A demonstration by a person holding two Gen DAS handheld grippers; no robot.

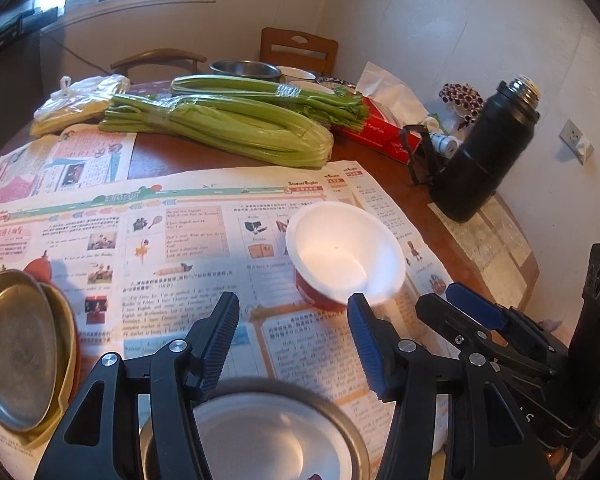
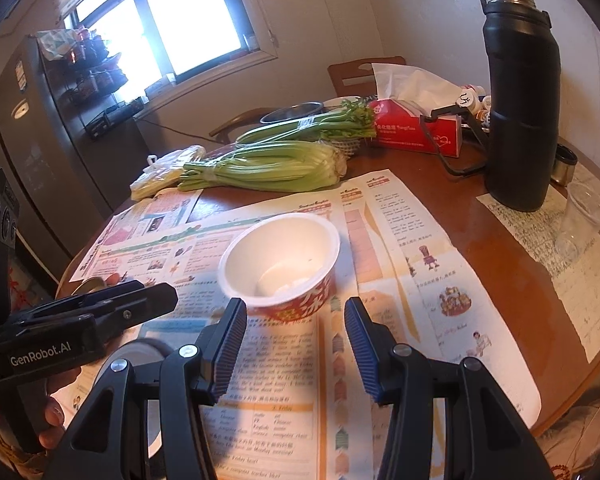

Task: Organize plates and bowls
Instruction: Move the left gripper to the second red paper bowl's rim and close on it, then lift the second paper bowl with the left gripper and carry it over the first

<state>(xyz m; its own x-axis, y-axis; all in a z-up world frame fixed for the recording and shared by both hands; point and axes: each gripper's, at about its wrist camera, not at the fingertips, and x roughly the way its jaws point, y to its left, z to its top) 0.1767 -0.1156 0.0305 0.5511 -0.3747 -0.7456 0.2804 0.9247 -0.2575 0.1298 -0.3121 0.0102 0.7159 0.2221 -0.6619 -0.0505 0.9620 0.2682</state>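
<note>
- A steel bowl (image 1: 260,432) under the left gripper (image 1: 294,344) is cut off by the frame; its open jaws grip nothing.
- The right gripper (image 2: 296,344) is seen open and empty.
- The paper bowl (image 2: 280,264) stands beyond on the newspaper-covered tabletop (image 2: 500,264).
- Far bowls (image 1: 246,68) are half hidden behind celery (image 1: 228,124).
</note>
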